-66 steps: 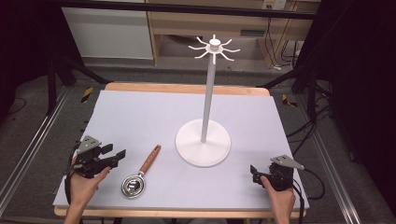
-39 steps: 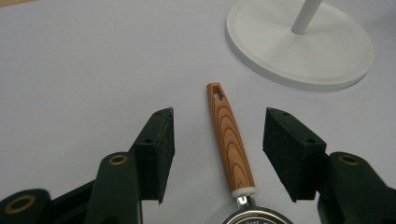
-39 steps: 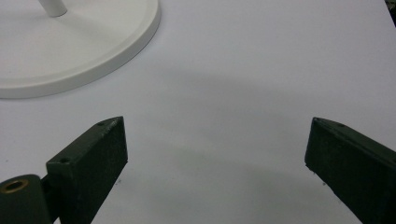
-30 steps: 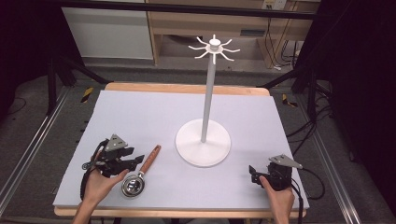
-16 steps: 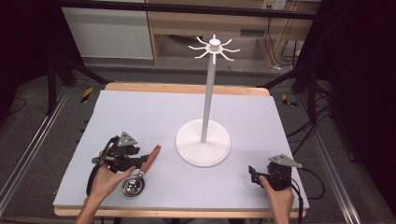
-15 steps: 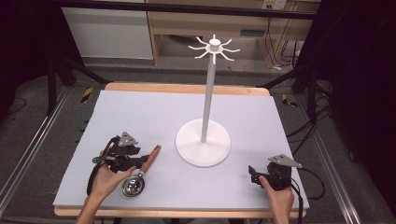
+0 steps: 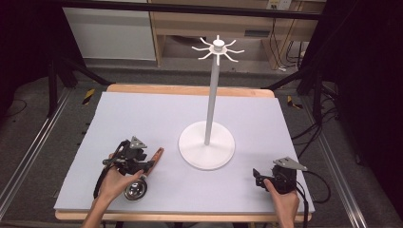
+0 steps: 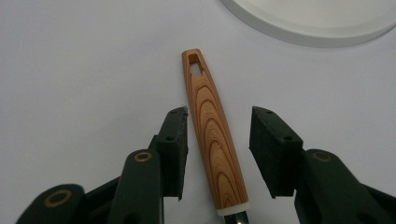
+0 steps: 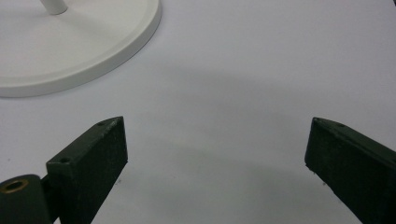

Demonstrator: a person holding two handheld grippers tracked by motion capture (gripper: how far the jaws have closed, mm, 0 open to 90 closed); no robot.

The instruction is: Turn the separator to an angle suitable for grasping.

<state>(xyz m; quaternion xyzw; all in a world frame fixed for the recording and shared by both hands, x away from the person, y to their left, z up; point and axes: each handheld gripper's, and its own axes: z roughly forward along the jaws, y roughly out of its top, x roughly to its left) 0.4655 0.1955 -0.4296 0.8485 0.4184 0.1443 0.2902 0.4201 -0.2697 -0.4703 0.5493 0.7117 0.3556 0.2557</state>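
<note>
A utensil with a wooden handle [image 7: 156, 154] and a round metal head [image 7: 135, 190] lies on the table's front left. My left gripper [image 7: 146, 165] is lowered over it. In the left gripper view the striped handle [image 8: 208, 121], with a slot at its far end, lies between the jaws of the left gripper [image 8: 219, 116]. The jaws have just been closing; a gap remains at the right pad [image 8: 271, 149], so the grip is open. My right gripper [image 7: 257, 176] rests at the front right, and in its own view the right gripper [image 9: 217, 126] is wide open over bare table.
A white stand with a round base [image 7: 206, 145], a tall pole [image 7: 211, 95] and several hooks at the top [image 7: 217, 47] is at the table's middle. Its base edge [image 8: 308, 28] lies just beyond the handle. The table top [image 7: 142, 114] is pale lilac.
My left hand has moved right and forward from the table's left edge to the utensil, and its jaws now straddle the wooden handle. The right hand has stayed put.
</note>
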